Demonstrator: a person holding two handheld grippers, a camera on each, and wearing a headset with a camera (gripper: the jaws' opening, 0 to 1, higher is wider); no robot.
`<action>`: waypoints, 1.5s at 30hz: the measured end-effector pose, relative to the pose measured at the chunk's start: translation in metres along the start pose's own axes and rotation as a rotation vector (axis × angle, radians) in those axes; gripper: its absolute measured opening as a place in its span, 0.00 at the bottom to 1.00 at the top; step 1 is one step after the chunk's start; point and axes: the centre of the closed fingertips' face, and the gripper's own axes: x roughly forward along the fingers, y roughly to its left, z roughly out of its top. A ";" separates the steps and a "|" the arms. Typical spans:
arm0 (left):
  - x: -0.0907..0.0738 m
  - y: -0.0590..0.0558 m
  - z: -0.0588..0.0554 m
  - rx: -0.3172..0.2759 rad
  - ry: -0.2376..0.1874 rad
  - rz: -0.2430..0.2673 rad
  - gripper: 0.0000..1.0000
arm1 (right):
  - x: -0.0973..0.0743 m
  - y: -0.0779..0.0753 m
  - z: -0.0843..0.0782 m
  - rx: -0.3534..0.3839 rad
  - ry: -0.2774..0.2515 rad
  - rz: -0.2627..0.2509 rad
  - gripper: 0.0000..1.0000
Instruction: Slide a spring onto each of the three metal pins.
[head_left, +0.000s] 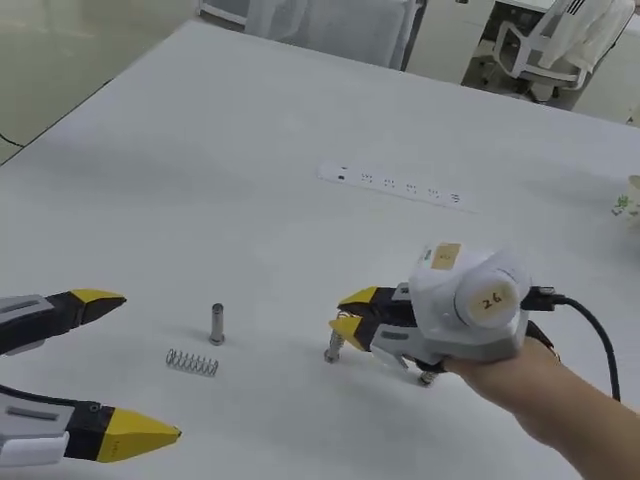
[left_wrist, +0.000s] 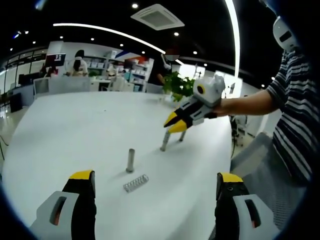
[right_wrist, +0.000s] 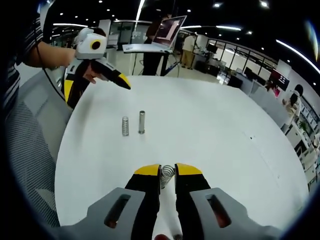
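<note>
My right gripper (head_left: 348, 313) is shut on a spring (right_wrist: 168, 178), its tips down over a tilted metal pin (head_left: 333, 347) on the white table. Seen from the left gripper view, that pin (left_wrist: 165, 141) leans under the right gripper (left_wrist: 176, 121), and a second pin (left_wrist: 182, 136) stands just behind it. To the left, a bare pin (head_left: 217, 323) stands upright with a loose spring (head_left: 192, 362) lying in front of it. Near the front left edge, my left gripper (head_left: 135, 365) is open and holds nothing, short of that pin (left_wrist: 130, 160) and spring (left_wrist: 136, 182).
A white power strip (head_left: 400, 187) lies across the middle of the table (head_left: 250, 150). White chairs (head_left: 545, 45) stand beyond the far edge. A small plant (head_left: 625, 203) sits at the right edge.
</note>
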 end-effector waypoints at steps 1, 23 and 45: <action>0.000 0.000 0.000 0.000 0.001 -0.001 0.98 | 0.003 0.001 -0.005 -0.003 0.017 0.004 0.08; 0.000 -0.002 0.000 0.001 0.007 -0.002 0.98 | 0.008 0.003 -0.014 0.044 0.013 0.004 0.10; 0.000 -0.001 0.005 0.008 0.003 0.002 0.97 | -0.047 0.012 0.004 0.243 -0.172 -0.053 0.15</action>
